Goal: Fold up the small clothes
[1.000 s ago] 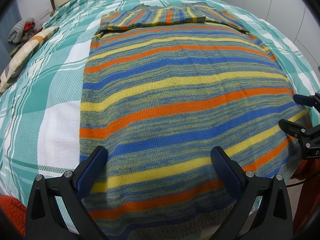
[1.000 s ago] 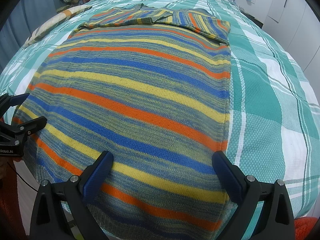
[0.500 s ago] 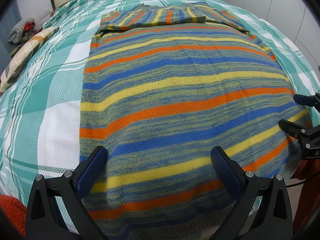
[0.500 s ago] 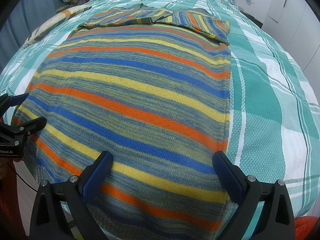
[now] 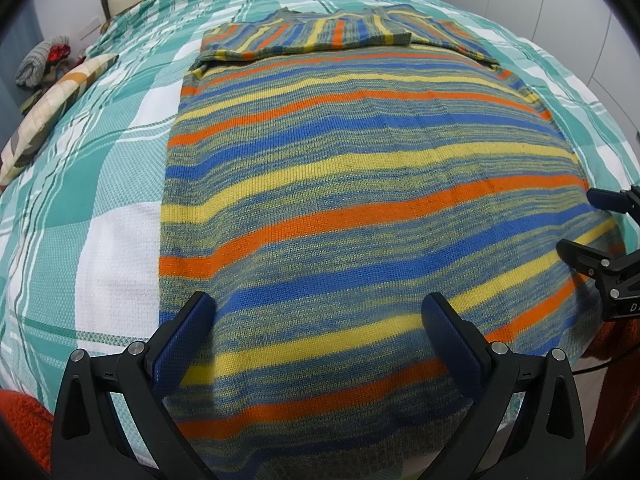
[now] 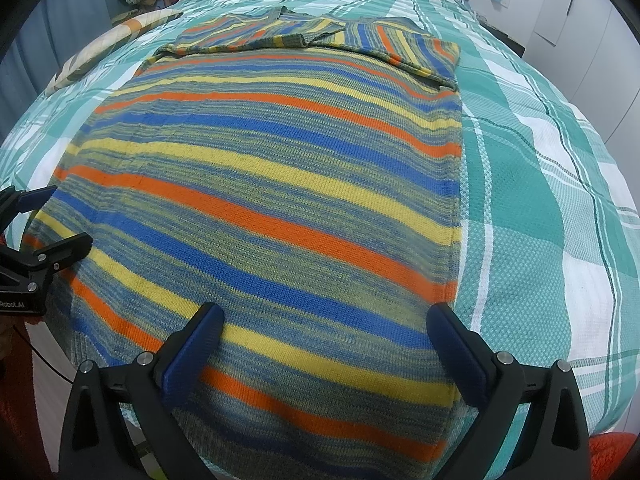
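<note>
Sweater (image 5: 360, 208) lies flat on bed (image 5: 100, 184), centre frame; left hand-held gripper (image 5: 320, 320) and right hand-held gripper (image 6: 324, 328) both wide, empty.

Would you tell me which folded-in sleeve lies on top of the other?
The left sleeve: its cuff end overlaps the right sleeve at the sweater's middle.

Near hem of the sweater (image 5: 360, 208) cut off behind the left gripper (image 5: 320, 320) and the bottom edge. Right gripper (image 5: 600, 236) cropped at the right edge; only its fingers show. Sleeves lie folded at the far end, so the collar is hidden. Bundle (image 5: 40, 60) at far left too small to identify. Bed (image 6: 540, 200) runs beyond every edge.
</note>
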